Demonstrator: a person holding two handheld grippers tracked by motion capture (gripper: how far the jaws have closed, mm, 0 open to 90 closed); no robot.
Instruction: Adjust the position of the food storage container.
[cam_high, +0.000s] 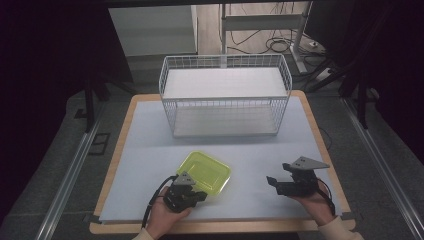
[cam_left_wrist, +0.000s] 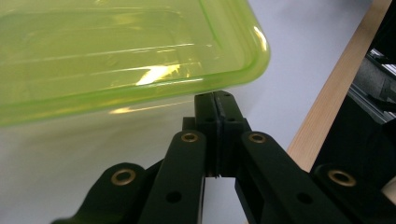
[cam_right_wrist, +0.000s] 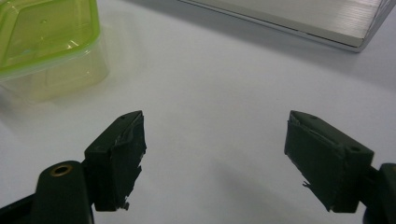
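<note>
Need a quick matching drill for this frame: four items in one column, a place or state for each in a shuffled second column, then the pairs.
Items:
1. left gripper
2. right gripper
3. green-lidded container
4. white wire basket

Places or states:
A. stands at the far side of the table, nothing in it
B. jaws wide apart over bare table surface
C. jaws pressed together, tips just under the lid's rim
D. sits near the front of the table, by the person's left hand

Pairs: 1-C, 2-B, 3-D, 4-A
</note>
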